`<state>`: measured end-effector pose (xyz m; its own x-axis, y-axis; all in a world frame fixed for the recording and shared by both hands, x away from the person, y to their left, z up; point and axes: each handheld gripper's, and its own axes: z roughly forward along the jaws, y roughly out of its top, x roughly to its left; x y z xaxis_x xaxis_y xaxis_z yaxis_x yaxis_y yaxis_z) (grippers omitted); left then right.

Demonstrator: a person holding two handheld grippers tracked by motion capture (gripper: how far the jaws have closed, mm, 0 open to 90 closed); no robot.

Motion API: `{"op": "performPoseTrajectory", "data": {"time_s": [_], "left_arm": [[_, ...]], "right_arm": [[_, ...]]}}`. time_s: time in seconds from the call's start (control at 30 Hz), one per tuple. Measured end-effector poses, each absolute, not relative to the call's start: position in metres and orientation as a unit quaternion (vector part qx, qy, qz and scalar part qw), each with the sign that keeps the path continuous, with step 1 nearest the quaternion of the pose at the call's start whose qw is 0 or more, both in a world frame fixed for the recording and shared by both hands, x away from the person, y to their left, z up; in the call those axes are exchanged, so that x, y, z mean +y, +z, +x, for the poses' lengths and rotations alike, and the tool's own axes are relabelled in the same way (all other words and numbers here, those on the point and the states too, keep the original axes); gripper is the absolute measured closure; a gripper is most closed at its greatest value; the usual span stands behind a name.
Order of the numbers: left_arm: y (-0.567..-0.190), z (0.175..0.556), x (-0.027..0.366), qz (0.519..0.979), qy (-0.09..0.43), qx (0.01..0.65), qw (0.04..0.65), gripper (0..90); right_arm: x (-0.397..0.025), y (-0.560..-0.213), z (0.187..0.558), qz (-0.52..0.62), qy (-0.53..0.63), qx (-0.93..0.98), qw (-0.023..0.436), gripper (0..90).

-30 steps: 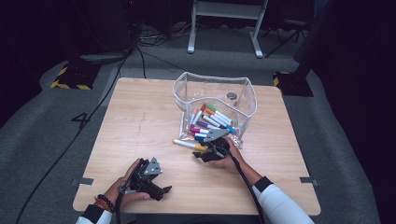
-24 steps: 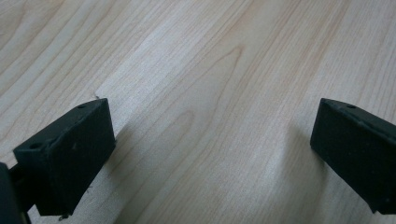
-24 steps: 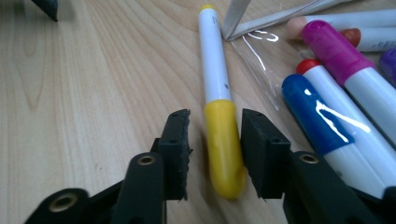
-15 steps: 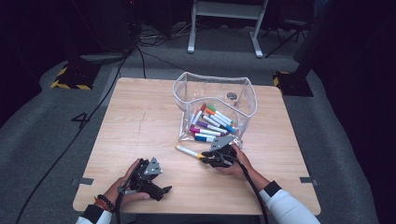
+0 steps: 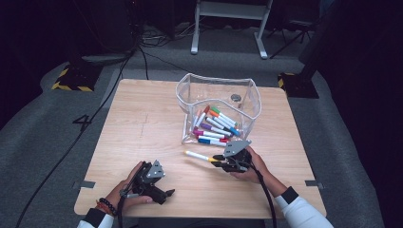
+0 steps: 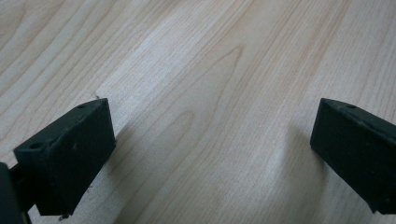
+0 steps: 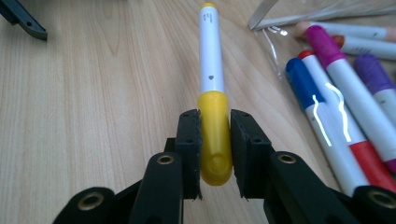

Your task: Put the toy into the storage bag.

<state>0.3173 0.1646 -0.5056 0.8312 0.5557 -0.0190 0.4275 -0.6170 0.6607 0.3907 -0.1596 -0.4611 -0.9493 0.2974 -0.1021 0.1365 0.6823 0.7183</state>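
My right gripper (image 5: 219,160) (image 7: 214,140) is shut on the yellow cap of a white marker (image 5: 198,156) (image 7: 211,60), which points left over the wooden table (image 5: 142,128). A clear pouch (image 5: 218,107) lies on its side behind it, with several coloured markers (image 5: 214,128) (image 7: 336,116) inside and at its mouth. Near the table's front left, my left gripper (image 5: 167,192) (image 6: 212,158) rests low over bare wood, its jaws wide apart and nothing between them.
The table's front edge runs just below both hands. Grey carpet with cables, a white frame stand (image 5: 228,9) and black-and-yellow taped bases (image 5: 71,78) surround the table. Bare wood spreads left of the pouch.
The right gripper has drawn the yellow marker away from the pouch, toward the front of the table. The left gripper has stayed put.
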Motion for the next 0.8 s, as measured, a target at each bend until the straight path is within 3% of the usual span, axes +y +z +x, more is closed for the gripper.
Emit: {"op": "performPoseTrajectory", "data": {"time_s": [0.23, 0.8], "left_arm": [[-0.506, 0.317, 0.165, 0.894, 0.094, 0.275, 0.340, 0.2], [-0.506, 0.318, 0.164, 0.894, 0.094, 0.275, 0.340, 0.1]], "right_arm": [[-0.172, -0.437, 0.386, 0.110, 0.402, 0.900, 0.125, 74.5], [-0.204, -0.338, 0.375, 0.075, 0.448, 0.870, 0.194, 74.4]]}}
